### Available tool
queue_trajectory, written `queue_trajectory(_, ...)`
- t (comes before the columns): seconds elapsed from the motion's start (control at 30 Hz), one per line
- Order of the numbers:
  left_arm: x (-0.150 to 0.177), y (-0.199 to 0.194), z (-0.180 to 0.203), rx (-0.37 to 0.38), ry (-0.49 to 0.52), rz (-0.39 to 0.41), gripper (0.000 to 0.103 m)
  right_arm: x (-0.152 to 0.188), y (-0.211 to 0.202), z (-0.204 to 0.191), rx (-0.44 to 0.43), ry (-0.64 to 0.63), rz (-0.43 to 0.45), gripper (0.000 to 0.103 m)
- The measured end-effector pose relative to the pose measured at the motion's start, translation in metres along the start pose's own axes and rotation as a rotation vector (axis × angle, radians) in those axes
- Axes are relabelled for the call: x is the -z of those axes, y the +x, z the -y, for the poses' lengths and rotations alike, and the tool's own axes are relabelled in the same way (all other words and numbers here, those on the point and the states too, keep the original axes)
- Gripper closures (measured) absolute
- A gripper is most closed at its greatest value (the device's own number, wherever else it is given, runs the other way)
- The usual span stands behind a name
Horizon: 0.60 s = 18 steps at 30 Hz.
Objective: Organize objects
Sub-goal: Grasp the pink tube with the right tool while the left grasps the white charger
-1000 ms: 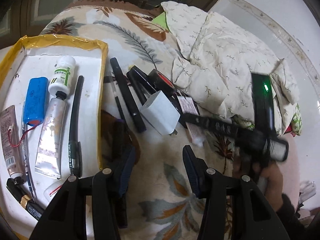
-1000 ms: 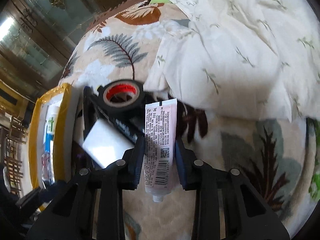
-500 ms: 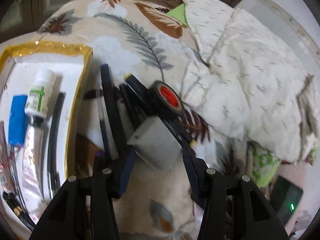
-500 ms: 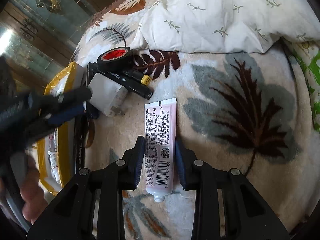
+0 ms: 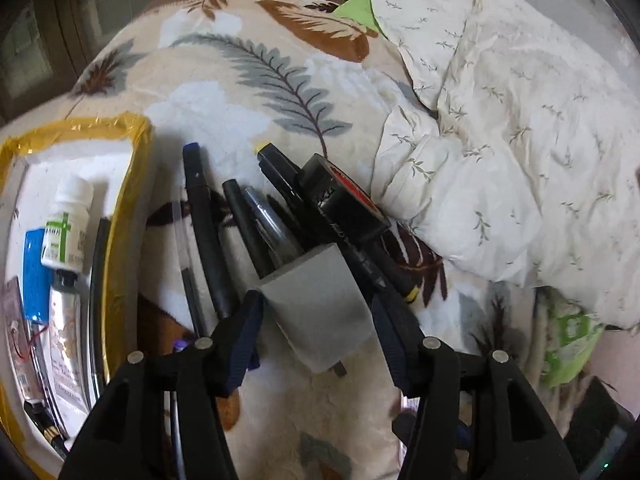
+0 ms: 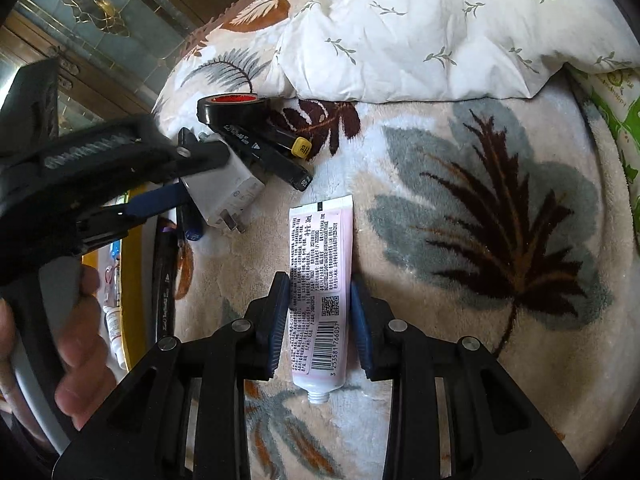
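One pink tube [image 6: 320,292] is clamped by the R gripper [image 6: 320,320]. One white charger [image 5: 320,308] is straddled by the L gripper [image 5: 320,320], jaws opening. One tape roll [image 5: 344,196] is seen beside approx. five pens [image 5: 208,232].

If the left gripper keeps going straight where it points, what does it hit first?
The white plug-in charger block: it already sits between the opening jaws of the left gripper. Beyond it lie black pens, depth unclear.

fuzzy fleece blanket [image 6: 460,208], glossy plastic tube [image 6: 320,280], matt white charger [image 5: 320,308]
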<state>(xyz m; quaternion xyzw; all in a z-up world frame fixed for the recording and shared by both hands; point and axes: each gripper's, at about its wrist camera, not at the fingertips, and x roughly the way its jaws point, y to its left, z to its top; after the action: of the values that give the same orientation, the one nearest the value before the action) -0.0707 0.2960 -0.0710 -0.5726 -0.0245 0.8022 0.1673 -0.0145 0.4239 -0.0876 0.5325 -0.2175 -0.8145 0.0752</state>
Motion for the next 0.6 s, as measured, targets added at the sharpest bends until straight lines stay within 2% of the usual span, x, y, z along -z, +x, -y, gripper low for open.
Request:
queue_trajectory(0.07,-0.003,0.009,-0.003,0.011,-0.019,-0.02,0.046,0.0,0.0,0.001,-0.005,-0.005,-0.002,0.073)
queue_trajectory(0.13,-0.005,0.015,-0.005,0.054,-0.018,-0.042,0.047,-0.001,0.0,0.002,-0.015,0.003,-0.003,0.073)
queue_trajectory(0.27,-0.002,0.011,-0.01,0.091,0.003,-0.058,0.048,-0.001,-0.001,0.001,-0.005,-0.001,-0.012,0.073)
queue_trajectory(0.37,0.014,-0.005,-0.008,0.078,0.105,-0.048,0.049,-0.002,-0.002,0.003,-0.012,0.005,-0.017,0.073)
queue_trajectory(0.47,0.037,-0.026,-0.015,0.128,0.161,-0.048,0.05,-0.004,0.0,0.002,-0.016,-0.002,-0.026,0.073)
queue_trajectory(0.57,0.051,-0.028,-0.025,0.16,0.145,-0.084,0.051,-0.004,0.002,0.0,-0.007,-0.012,-0.026,0.073)
queue_trajectory(0.6,0.053,-0.028,-0.027,0.167,0.139,-0.073,0.051,-0.004,0.003,-0.002,0.002,-0.018,-0.025,0.073)
